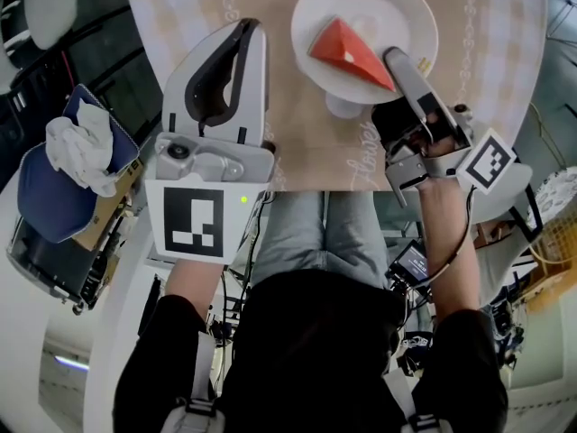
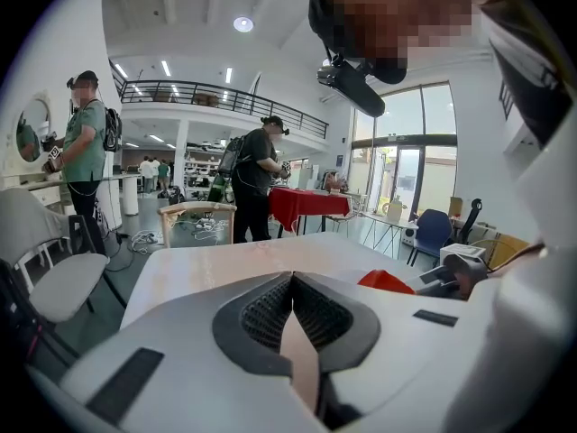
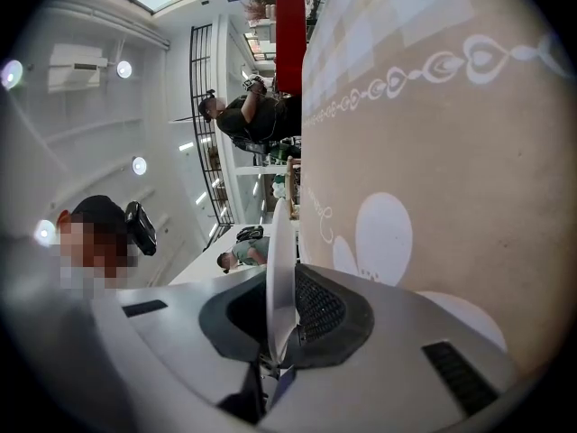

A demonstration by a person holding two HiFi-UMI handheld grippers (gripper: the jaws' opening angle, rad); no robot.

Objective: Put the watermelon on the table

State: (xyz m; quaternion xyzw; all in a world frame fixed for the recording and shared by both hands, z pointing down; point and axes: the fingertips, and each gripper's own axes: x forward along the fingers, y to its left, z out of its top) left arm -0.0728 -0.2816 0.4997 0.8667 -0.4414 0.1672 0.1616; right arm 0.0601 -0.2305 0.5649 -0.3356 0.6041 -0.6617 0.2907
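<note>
Left hand-held gripper is shut, holding nothing. Right hand-held gripper pinches the rim of the round white plate. Red triangle watermelon slice lies on that plate, over the beige tabletop.

Head camera steeply downward, gripper cameras close along shared table
</note>
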